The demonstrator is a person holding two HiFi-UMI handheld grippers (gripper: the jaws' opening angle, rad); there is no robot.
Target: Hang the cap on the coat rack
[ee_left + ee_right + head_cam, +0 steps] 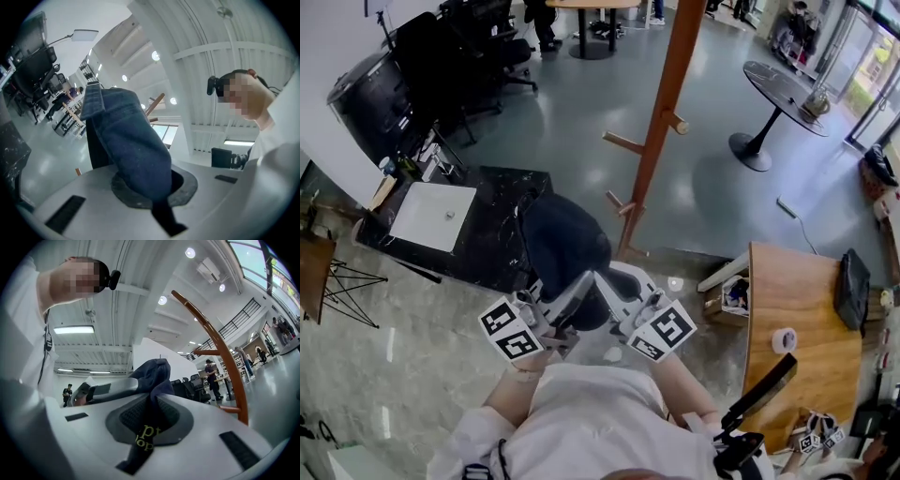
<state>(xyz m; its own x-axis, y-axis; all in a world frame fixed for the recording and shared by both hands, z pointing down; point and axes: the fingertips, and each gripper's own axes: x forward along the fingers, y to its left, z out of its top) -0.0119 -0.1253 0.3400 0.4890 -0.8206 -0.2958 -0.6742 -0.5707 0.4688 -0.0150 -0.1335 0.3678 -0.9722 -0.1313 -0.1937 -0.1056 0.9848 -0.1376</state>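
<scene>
left gripper (154, 187) and right gripper (149, 420), both jaws clamped on one cap (565, 239); one coat rack (661, 112) beyond.

1. The cap (126, 140), between the two tongs, is dark blue cloth with a denim-like weave, matt and slightly rough.
2. The left gripper (154, 187) and right gripper (149, 420) have smooth, matt, pale grey plastic shells. The pads round their jaws are darker grey and finely textured.
3. The coat rack (661, 122), just ahead of the tongs, is reddish-brown wood, smooth with a slight sheen.
4. The floor (712, 202) beyond the rack is grey, smooth and glossy; under the tongs it looks like pale veined stone.
5. The slab (492, 234) left of the left gripper is black with white veins, like polished marble.
6. The table (792, 309) right of the right gripper has a light wood top, smooth.
</scene>
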